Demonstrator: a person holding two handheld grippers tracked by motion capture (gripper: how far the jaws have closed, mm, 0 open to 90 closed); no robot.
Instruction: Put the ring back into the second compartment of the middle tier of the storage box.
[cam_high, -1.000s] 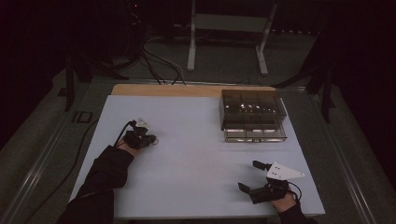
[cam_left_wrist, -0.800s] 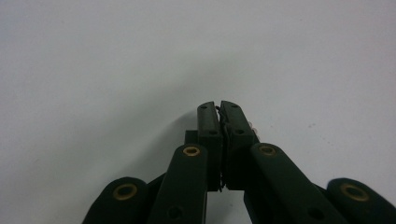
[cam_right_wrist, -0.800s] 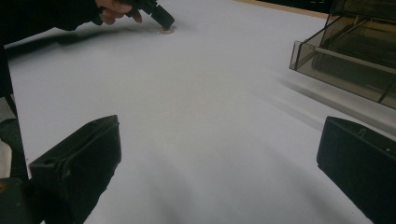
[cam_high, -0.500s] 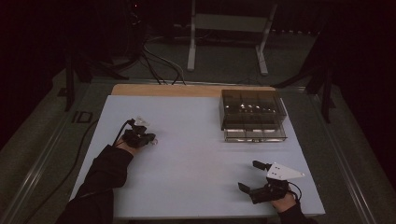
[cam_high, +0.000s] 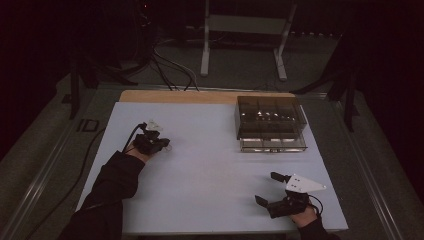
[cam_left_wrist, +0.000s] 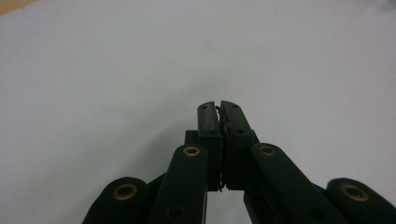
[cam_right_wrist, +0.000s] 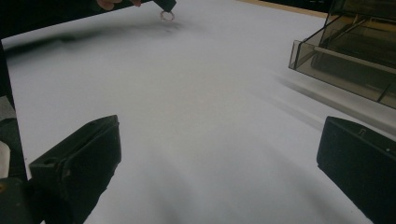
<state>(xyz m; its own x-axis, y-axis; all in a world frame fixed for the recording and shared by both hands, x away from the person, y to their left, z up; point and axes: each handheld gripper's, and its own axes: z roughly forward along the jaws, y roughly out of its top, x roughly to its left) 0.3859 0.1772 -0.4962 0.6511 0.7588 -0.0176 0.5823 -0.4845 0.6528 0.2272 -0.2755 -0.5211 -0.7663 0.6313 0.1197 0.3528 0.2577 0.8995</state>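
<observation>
Fingers (cam_left_wrist: 232, 122) pinched shut on a thin ring (cam_right_wrist: 166, 15); right fingers (cam_right_wrist: 359, 158) wide apart.

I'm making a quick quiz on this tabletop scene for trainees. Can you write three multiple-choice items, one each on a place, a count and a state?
1. Where does the smoky clear plastic compartment box stand on the white table?
A. far right part
B. near left corner
C. centre

2. How many hand-held grippers are over the table?
A. one
B. two
C. three

3. How do the jaws of the left hand-held gripper stand?
A. wide apart
B. closed together
C. clamped on the box

Answers:
1 A, the high view shows the box toward the far right edge.
2 B, the left one and the right hand-held gripper are both in the high view.
3 B, the left gripper view shows its black tips meeting with only a thin slit between them.
</observation>
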